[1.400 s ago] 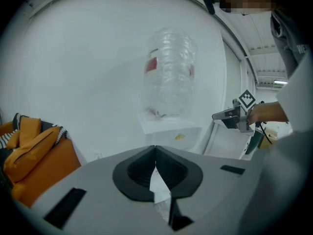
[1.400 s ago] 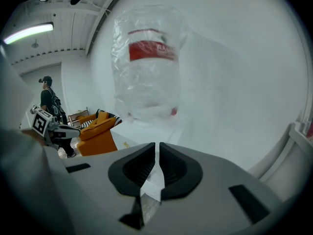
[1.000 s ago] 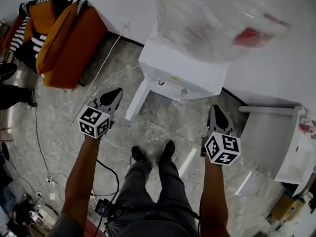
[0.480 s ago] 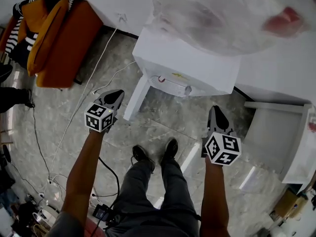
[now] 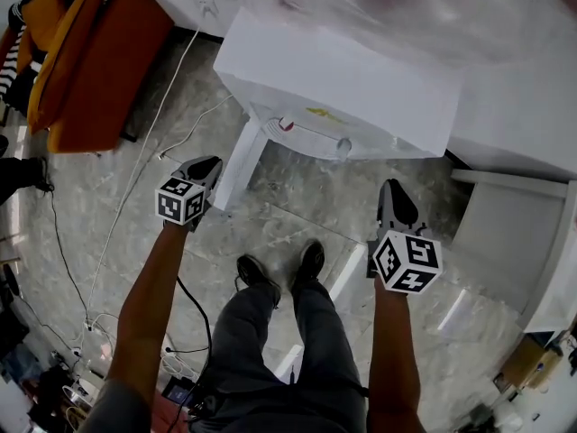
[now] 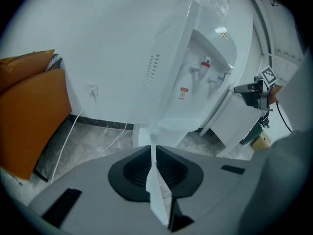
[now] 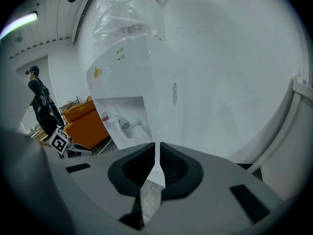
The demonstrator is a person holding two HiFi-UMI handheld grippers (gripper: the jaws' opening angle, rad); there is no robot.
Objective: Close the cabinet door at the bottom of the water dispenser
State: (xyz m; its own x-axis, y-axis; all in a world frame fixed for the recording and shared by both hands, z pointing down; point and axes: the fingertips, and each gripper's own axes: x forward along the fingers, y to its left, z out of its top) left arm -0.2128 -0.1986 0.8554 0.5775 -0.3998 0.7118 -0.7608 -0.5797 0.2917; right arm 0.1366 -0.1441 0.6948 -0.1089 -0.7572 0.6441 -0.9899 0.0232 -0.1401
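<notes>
Leftward, the left gripper (image 5: pixel 207 165) is held with fingers closed and empty, just beside the cabinet door (image 5: pixel 240 165), which is swung open from the water dispenser's (image 5: pixel 361 79) base. Rightward, the right gripper (image 5: pixel 397 192) is held above the floor (image 5: pixel 297 207), fingers likewise closed on nothing.

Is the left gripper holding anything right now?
No, the left gripper has its jaws together with nothing between them, and the water dispenser stands apart beyond it.
</notes>
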